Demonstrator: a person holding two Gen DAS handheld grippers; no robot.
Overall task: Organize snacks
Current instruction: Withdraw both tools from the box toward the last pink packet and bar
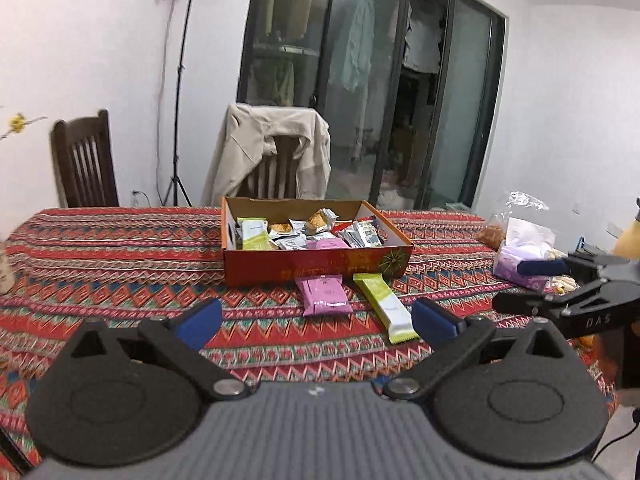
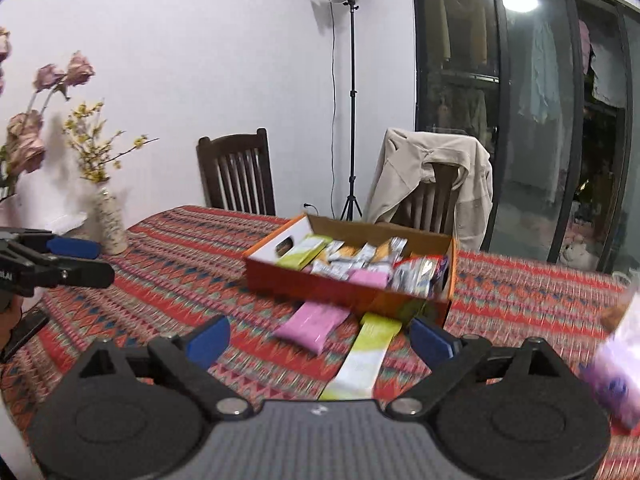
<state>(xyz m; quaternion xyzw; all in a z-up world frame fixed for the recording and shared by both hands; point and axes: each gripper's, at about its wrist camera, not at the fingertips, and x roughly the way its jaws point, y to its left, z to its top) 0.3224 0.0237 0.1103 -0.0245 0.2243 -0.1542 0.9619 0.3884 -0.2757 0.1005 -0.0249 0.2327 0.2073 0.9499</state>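
While most of the snacks already sit in the orange cardboard box (image 1: 316,268), you have two packets left out on the worktop (image 1: 120,264): a pink packet (image 1: 323,295) and a green-and-white bar (image 1: 386,307), both lying just in front of the box's near wall. Pink lies to the left, the bar to its right, slightly apart. Your left tongs (image 1: 316,322) are spread wide with nothing between the blue pads. Your right tongs (image 2: 318,342) are likewise released and empty, hovering short of the two packets. Judged from this, the job is mostly done; both stragglers need lifting into the box. At the right edge sits a bag of other goods (image 1: 520,252); whether it belongs to the task is unclear.
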